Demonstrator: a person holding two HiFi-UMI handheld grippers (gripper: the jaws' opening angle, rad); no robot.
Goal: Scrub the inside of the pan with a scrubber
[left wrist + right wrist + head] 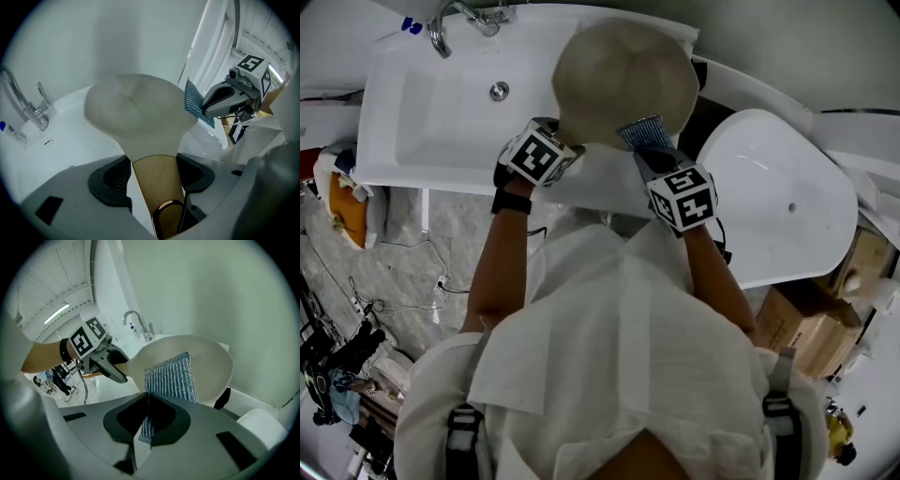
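Right gripper point(145, 394): jaws closed flat on the lower end of a blue-grey woven scrubber point(171, 376). The rest of the scrubber stands out beyond the jaw tips and lies against the pale face of the pan point(206, 362), close to its rim. Whether that face is the inside of the pan cannot be told for certain.

Left gripper point(154, 168): jaws set wide, clamped on either side of the pan's wooden handle point(157, 187), just behind the point where the handle meets the cream-coloured body. A metal hanging loop shows at the end of the handle, deep between the jaws.

The pan is carried clear of any surface by this one grip. It is tilted, and in the head view it sits above the rear corner of a white sink point(441, 122).

Surroundings: a chrome faucet point(455, 21) stands at the back of the sink. A white oval tub point(787, 197) lies just to the right. Cardboard boxes point(802, 323) stand on the floor beside the tub.
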